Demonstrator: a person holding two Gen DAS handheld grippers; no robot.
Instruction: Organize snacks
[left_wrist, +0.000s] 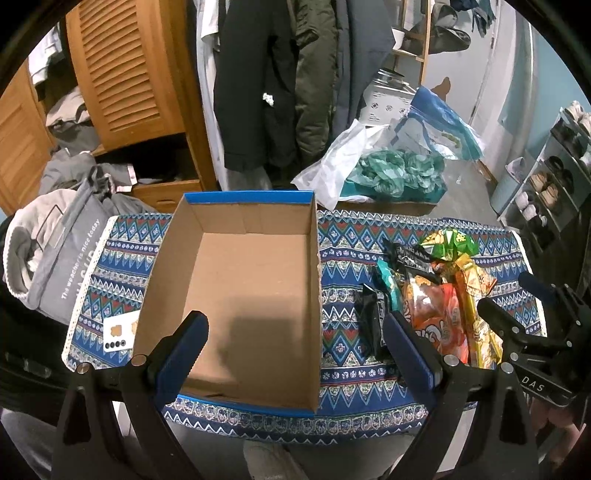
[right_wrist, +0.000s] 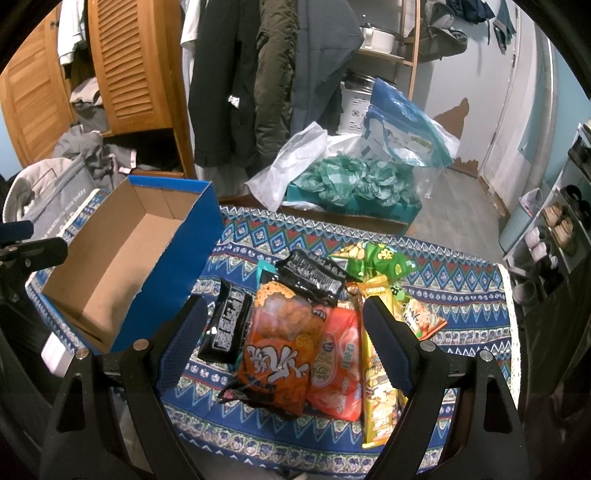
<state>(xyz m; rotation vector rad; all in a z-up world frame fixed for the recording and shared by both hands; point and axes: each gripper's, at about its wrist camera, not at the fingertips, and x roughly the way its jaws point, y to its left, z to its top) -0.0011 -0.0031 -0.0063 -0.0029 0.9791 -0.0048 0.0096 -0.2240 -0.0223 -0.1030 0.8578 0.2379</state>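
Observation:
An empty cardboard box (left_wrist: 251, 295) with blue outer walls stands open on the patterned cloth; it also shows at the left in the right wrist view (right_wrist: 122, 258). A pile of snack packets lies right of it: an orange packet (right_wrist: 280, 343), a red packet (right_wrist: 338, 369), a yellow packet (right_wrist: 380, 373), black packets (right_wrist: 227, 325) and a green packet (right_wrist: 380, 258). My left gripper (left_wrist: 295, 354) is open and empty, above the box's near end. My right gripper (right_wrist: 286, 339) is open and empty, its fingers on either side of the orange and red packets, above them.
The patterned cloth (left_wrist: 351, 380) covers a small table whose near edge lies under both grippers. A white card (left_wrist: 118, 332) lies left of the box. A grey bag (left_wrist: 55, 251) stands at the left. Coats, a wooden wardrobe, plastic bags and a shoe rack (left_wrist: 554, 184) stand behind.

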